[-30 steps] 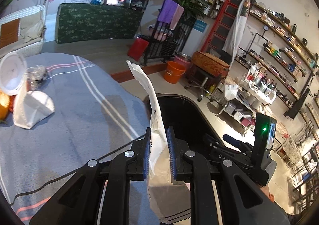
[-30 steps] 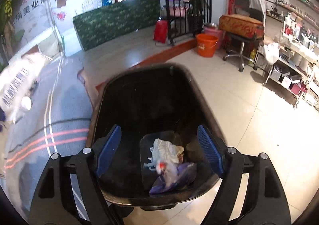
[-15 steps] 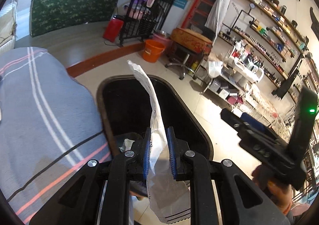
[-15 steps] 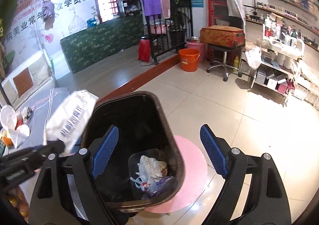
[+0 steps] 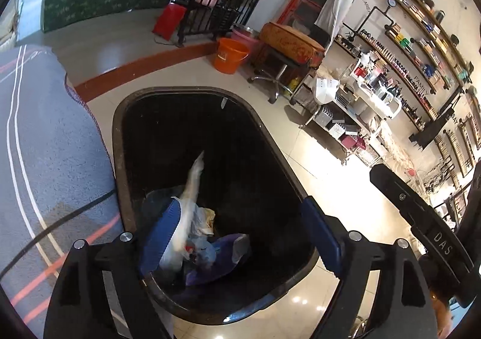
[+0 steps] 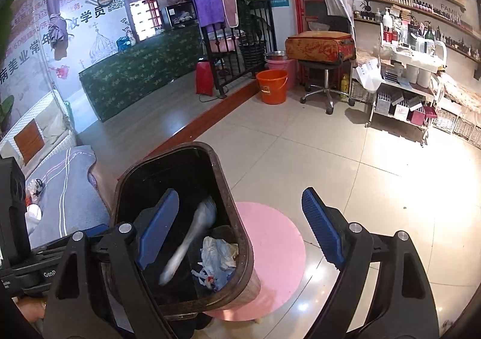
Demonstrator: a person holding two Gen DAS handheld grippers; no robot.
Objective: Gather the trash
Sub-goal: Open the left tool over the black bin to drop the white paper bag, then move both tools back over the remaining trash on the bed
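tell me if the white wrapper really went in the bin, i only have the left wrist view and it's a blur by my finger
Observer: Yes. In the right wrist view the white wrapper is a blurred streak below the rim of the black bin. The left gripper has just been opening its jaws, and the wrapper hangs loose between them, not pinched.
Operator: is the right gripper carrying anything
Observer: No. The right gripper is open, with nothing between its pads.
Operator: any trash left on the table
Observer: Yes. A clear item and a white item lie on the grey cloth at the far left of the right wrist view.
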